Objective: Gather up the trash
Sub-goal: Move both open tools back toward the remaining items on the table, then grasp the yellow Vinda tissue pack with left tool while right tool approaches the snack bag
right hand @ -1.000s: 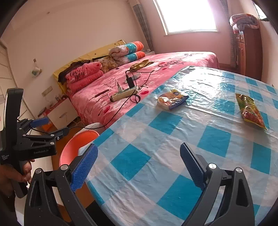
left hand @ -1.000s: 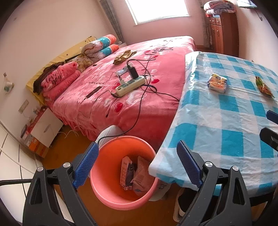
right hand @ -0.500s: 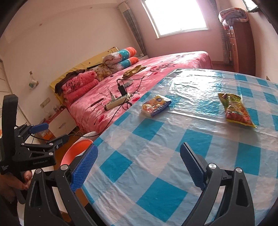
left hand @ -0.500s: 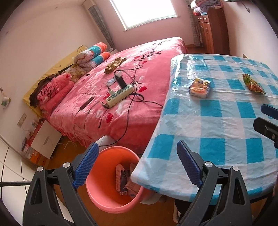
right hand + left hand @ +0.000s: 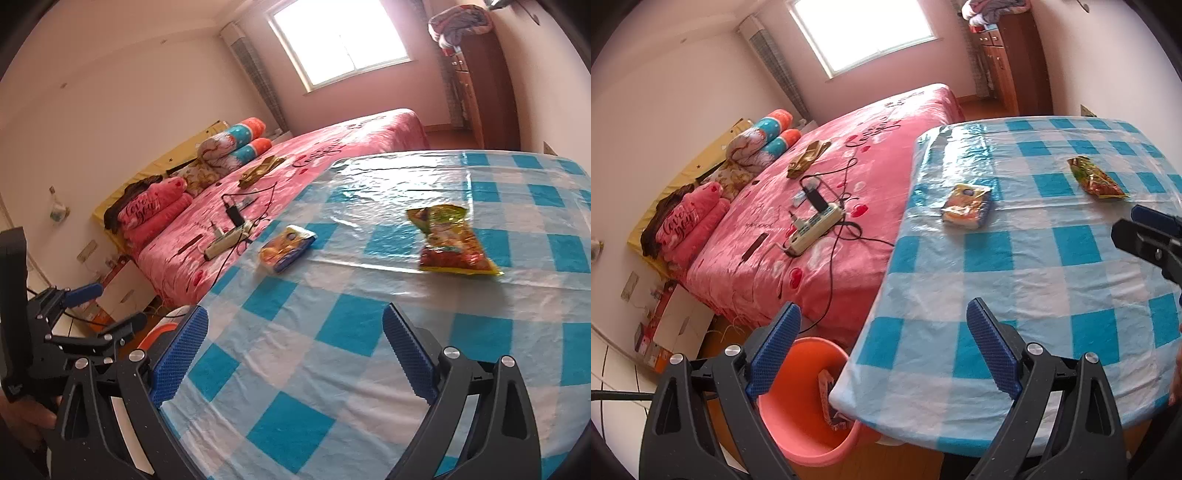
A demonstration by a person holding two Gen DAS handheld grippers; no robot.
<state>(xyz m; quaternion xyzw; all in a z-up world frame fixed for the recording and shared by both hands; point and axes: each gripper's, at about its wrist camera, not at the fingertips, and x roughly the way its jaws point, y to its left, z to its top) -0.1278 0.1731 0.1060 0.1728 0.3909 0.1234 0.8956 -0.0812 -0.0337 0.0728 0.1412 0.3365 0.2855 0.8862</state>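
Both jaws spread and empty, the right gripper [image 5: 293, 354] faces the chip bag [image 5: 452, 242] lying ahead and slightly right, long axis running away from it, nearer than the left gripper [image 5: 882, 354].

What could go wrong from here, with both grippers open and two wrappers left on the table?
1. The plastic cover on the table is glossy and wrinkled; the flat red-green snack bag may slide instead of being pinched, or the film may get caught.
2. The orange bin sits partly under the table edge, so a drop could miss it.
3. The left gripper and right gripper are close together; both reaching for the yellow-blue packet could collide.
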